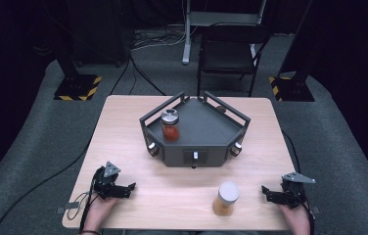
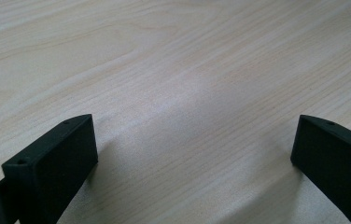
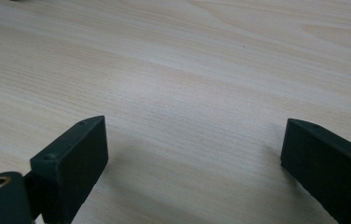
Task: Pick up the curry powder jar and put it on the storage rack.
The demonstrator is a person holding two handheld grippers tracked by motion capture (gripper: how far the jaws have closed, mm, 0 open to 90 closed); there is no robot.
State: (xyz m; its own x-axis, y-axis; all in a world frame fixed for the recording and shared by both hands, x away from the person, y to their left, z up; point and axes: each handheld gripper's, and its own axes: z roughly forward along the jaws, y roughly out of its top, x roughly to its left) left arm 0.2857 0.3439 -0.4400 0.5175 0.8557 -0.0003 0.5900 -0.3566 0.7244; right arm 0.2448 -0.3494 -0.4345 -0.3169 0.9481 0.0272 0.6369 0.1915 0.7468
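A dark grey many-sided tray (image 1: 206, 147) stands at the middle of the wooden table (image 1: 123, 137). Inside it, at the left, stands a jar of red stuff with a silver lid (image 1: 170, 125). A second jar with orange contents and a white lid (image 1: 226, 198) stands near the front edge, right of centre. My left gripper (image 1: 132, 188) rests at the front left, open, its jaws (image 2: 194, 154) wide apart over bare wood. At the front right, my right gripper (image 1: 265, 192) lies open a short way right of the white-lidded jar, with nothing between its jaws (image 3: 194, 149).
Round knobs (image 1: 152, 149) stick out of the tray's front corners. Behind the table stand a black chair (image 1: 228, 54), a metal post (image 1: 187, 34) and two stands with yellow-black striped bases (image 1: 77, 88). Cables run across the grey floor at the left.
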